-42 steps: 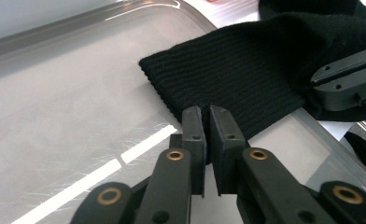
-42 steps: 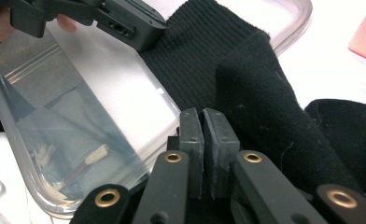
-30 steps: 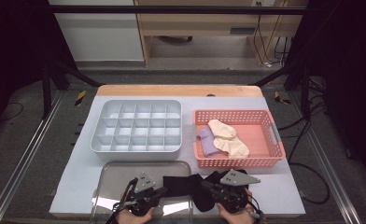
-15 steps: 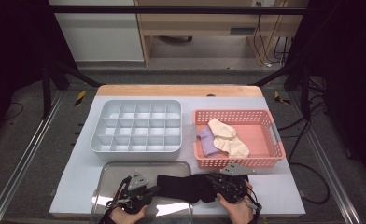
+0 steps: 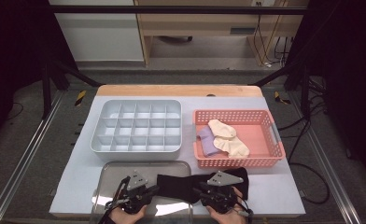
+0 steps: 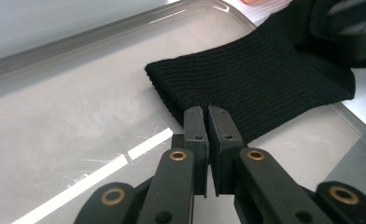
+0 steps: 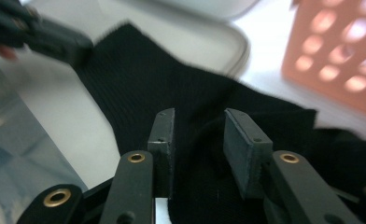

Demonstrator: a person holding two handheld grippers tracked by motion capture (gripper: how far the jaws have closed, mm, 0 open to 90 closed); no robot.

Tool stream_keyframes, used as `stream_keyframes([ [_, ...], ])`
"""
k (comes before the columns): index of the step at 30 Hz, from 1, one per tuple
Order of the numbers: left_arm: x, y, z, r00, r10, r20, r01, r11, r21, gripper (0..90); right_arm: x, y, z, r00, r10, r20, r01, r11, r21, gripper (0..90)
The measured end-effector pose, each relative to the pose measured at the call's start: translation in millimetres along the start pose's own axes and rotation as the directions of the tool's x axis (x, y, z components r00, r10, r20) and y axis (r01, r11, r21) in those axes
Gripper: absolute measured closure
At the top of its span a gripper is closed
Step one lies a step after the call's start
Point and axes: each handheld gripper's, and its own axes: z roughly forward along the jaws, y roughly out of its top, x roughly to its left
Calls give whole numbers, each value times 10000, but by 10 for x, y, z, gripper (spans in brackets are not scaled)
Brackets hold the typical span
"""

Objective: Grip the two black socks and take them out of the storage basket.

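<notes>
the left hand-held gripper (image 5: 149, 190) is low at the near edge of the tabletop (image 5: 78, 182), over a shiny metal tray (image 5: 125, 170). in the left gripper view its two black jaws are pressed almost together, with just a thin line between them, and they pinch the ribbed edge of a black sock (image 6: 265, 79). the sock spreads out in front of this hand-held gripper and off to its right, lying flat on the tray. the right hand-held gripper (image 5: 204, 192) is just beside the left one, with the black sock (image 5: 181, 184) stretched between the two. in the right gripper view its jaws stand a bit apart, and the black cloth (image 7: 195, 121) fills the gap between them and lies under them, but i cannot tell if they are gripping it. the far end of the sock goes past the tray edge onto the white tabletop, to the right of the right hand-held gripper. just past that hand-held gripper is a pink basket (image 5: 270, 161) with a cream sock (image 5: 228, 137) and a purple sock (image 5: 207, 142) inside. ahead of the left hand-held gripper is a grey box with many little squares (image 5: 137, 128).
</notes>
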Motion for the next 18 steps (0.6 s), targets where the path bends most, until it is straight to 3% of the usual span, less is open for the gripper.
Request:
stream_keyframes([
  [2, 5, 1, -10, 10000, -2, -38, 2, 10000, 13, 863, 9, -22, 43, 9999, -146, 60, 144, 9997, 220, 713],
  [3, 8, 1, -13, 10000, -5, -40, 5, 10000, 10, 863, 7, -23, 45, 9997, -241, 102, 238, 9992, 312, 791],
  [5, 25, -3, -39, 10000, -62, 23, 62, 10000, -9, 864, -10, -12, 2, 9999, -73, 82, 70, 9992, 398, 888],
  [13, 228, -31, -211, 9986, -509, -130, 507, 9987, -109, 865, -199, 24, -314, 9972, 591, 468, -562, 9966, -604, 895],
  [16, 342, -66, -236, 9972, -731, -160, 734, 9971, 181, 865, -306, 17, -394, 9907, 1263, 501, -1211, 9880, -954, 895],
  [18, 381, -86, -208, 9964, -831, -162, 837, 9957, 403, 864, -357, 6, -396, 9882, 1396, 624, -1334, 9866, -937, 894],
])
